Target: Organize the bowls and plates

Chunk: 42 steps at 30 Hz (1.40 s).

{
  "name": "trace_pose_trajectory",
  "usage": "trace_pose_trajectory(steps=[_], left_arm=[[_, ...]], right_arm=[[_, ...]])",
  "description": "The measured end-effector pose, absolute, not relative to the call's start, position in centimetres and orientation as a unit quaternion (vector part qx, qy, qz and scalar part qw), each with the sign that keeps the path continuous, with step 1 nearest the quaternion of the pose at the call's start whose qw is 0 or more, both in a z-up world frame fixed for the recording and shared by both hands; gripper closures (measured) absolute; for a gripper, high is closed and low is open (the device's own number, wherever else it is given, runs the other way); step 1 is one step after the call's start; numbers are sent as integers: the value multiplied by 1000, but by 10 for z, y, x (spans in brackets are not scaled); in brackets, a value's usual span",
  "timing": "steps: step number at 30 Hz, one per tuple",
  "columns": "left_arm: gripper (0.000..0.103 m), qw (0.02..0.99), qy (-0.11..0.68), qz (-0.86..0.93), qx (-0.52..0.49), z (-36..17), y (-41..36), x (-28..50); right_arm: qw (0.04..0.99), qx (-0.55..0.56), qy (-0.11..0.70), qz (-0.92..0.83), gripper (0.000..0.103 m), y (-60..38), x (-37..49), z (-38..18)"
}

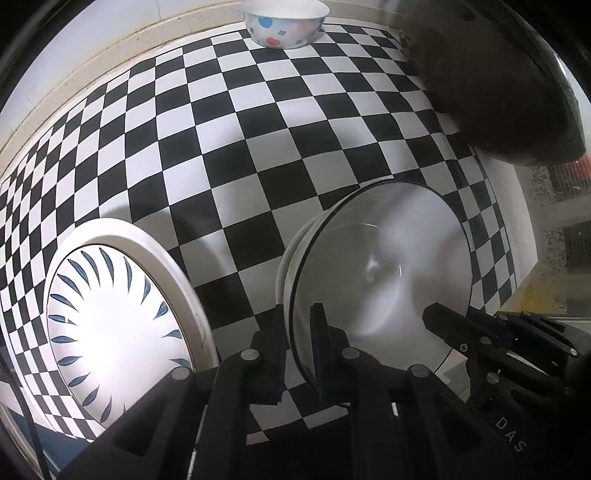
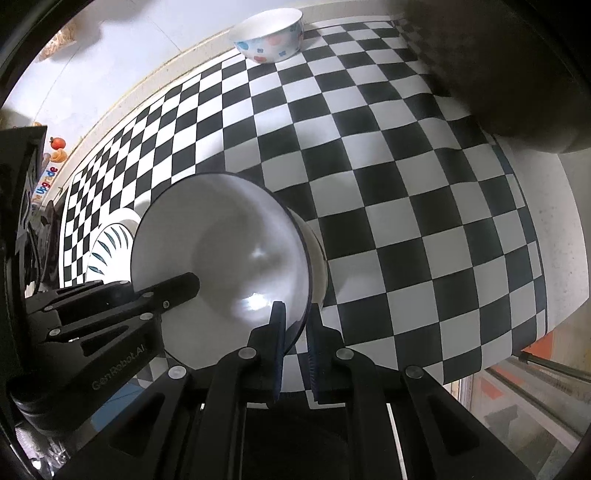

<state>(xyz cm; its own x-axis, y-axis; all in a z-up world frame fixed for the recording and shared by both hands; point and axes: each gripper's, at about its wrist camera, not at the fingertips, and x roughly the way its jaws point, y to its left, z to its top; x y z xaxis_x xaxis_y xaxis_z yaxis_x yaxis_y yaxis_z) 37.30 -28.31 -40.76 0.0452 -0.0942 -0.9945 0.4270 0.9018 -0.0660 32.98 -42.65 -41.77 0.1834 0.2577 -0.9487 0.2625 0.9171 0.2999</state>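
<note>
A plain white bowl (image 1: 380, 273) with a thin dark rim is held above the checkered table, tilted on its side. My left gripper (image 1: 301, 347) is shut on its rim at one side. My right gripper (image 2: 295, 343) is shut on the rim at the opposite side; the bowl (image 2: 221, 266) fills the left of that view. Each gripper shows in the other's view, the right one (image 1: 461, 332) and the left one (image 2: 159, 295). A white plate with blue leaf marks (image 1: 122, 325) lies at the left, also seen behind the bowl (image 2: 110, 240). A spotted bowl (image 1: 284, 22) stands at the far edge (image 2: 269, 37).
The black-and-white checkered cloth (image 1: 258, 129) covers the table. A dark blurred object (image 1: 498, 81) hangs over the far right corner. The table's right edge (image 2: 554, 295) drops to the floor. A wall ledge (image 1: 92, 66) runs along the far left side.
</note>
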Motion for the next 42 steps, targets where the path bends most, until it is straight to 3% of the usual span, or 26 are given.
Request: trace_pose_trajectory(steps=[42], left_arm=[[90, 705, 671, -157, 170, -406, -285, 372]], right_arm=[[717, 209, 665, 12, 90, -440, 334, -421]])
